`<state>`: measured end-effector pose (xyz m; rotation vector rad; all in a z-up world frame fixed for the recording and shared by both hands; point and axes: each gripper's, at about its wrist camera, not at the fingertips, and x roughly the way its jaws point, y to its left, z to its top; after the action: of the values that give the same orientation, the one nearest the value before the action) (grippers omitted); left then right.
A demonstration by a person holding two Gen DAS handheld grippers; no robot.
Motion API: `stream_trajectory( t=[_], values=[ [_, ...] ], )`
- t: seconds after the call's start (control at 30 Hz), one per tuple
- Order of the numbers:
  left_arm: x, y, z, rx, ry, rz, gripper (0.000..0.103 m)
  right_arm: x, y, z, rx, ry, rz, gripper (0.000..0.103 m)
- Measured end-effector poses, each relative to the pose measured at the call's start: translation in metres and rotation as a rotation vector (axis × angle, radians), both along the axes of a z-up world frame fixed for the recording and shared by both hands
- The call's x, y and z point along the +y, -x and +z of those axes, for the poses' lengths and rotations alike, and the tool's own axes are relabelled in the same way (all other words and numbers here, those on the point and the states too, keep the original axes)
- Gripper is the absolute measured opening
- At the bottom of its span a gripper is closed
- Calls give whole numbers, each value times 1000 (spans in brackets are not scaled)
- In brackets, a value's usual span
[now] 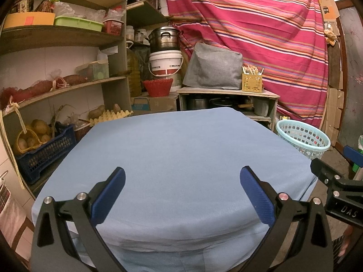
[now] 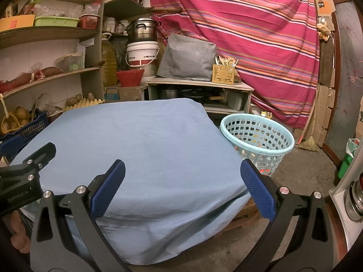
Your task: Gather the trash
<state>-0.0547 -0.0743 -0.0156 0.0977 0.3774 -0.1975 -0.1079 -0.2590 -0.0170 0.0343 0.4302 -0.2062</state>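
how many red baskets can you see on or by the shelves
2. A small red basket sits on the upper shelf right of the green tray; a bigger red basket stands lower down, in front of the white bucket. Clutter may hide others.

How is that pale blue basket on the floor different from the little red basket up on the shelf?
The pale blue basket is round and stands on the floor beside the blue-covered table; the red basket is boxier and sits high on a shelf. The blue one looks far larger. Small colourful bits show through the blue one's holes; the red one's contents can't be made out. Both have perforated sides.
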Motion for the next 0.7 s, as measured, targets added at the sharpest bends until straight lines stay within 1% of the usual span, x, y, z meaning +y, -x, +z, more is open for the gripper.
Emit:
stream_trajectory(
  t=[0.7],
  values=[
    [4,-2,0,-2,-1,1,99,-1,-1,0,0,-1,2,99]
  ],
)
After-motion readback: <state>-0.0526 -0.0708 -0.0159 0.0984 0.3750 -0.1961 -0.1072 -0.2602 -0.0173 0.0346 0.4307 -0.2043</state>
